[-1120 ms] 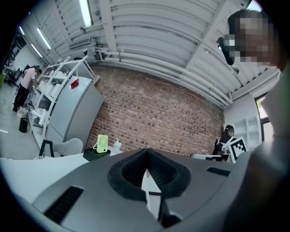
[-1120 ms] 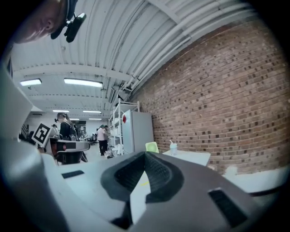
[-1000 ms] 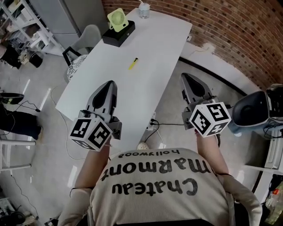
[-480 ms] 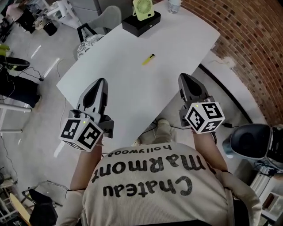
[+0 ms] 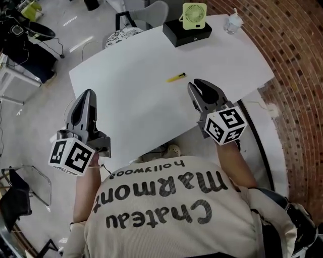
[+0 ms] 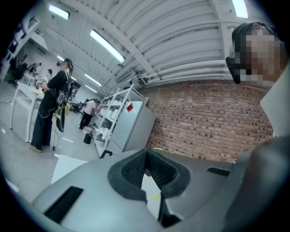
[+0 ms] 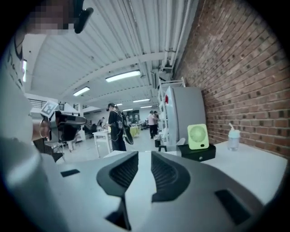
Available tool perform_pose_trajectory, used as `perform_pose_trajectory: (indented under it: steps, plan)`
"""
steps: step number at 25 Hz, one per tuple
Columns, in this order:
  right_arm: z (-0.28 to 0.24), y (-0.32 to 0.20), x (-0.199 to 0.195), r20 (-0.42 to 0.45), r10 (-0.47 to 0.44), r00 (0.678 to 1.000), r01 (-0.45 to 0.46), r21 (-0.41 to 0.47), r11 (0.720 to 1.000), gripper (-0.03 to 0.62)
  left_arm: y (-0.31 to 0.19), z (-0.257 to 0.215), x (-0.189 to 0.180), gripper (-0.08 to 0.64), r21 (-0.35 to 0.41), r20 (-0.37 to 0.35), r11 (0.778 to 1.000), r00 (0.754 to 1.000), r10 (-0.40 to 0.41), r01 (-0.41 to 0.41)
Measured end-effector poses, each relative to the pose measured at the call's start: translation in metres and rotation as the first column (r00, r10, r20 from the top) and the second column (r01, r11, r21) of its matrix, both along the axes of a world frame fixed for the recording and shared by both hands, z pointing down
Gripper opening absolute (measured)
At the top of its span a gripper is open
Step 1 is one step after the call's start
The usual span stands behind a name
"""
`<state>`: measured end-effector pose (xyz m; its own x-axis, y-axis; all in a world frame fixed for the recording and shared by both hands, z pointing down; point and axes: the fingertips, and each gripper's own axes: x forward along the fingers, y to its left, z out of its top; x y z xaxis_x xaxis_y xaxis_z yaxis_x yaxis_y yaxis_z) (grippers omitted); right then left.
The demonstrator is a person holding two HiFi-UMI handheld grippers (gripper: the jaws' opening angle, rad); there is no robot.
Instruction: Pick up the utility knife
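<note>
The knife, a small yellow one, lies flat on the white tabletop, in its right half and well near of the black box at the far edge. Nothing touches it.

The right gripper is over the tabletop's near right part, with its tips just right of the knife and a little nearer, apart from it. Its 2 jaws stand spread, having just been opening. The right gripper view shows a clear strip of tabletop between the ribbed pads and nothing held there.

The left gripper is at the tabletop's near left edge, well apart from the knife. Its jaws are pressed together at the tips and hold nothing. In the left gripper view a narrow gap lower down shows white tabletop and a yellow sliver of the knife beyond.

A green fan stands upright on the box. A clear cup with a straw stands on the tabletop right of the box, near the far right corner. A grey chair sits at the far side, left of the box. A brick wall runs along the right. In the gripper views, people stand among tables and shelves in the room beyond.
</note>
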<state>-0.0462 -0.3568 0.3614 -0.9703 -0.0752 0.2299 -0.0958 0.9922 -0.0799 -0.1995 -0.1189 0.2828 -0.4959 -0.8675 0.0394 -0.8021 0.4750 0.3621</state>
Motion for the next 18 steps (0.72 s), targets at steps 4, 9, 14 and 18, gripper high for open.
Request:
perform_pose_trajectory:
  steps: [4,9,14,18]
  plan:
    - [0.034,-0.021,-0.012,-0.085,-0.116,0.990,0.119,0.028,0.992,0.092,0.014,0.009,0.010,0.000,-0.035,0.001,0.990,0.990,-0.138,0.138]
    - [0.068,-0.047,-0.026,-0.170,-0.207,0.963,0.219,0.052,0.974,0.092,0.021,0.020,0.026,0.000,-0.054,-0.020,0.965,0.965,-0.260,0.258]
    - [0.098,-0.060,-0.044,-0.274,-0.290,0.917,0.329,0.108,0.938,0.092,0.022,0.028,0.038,0.000,-0.080,-0.035,0.941,0.943,-0.332,0.328]
    - [0.118,-0.060,-0.059,-0.348,-0.344,0.872,0.413,0.146,0.899,0.092,0.025,0.033,0.037,0.000,-0.102,-0.041,0.925,0.928,-0.371,0.365]
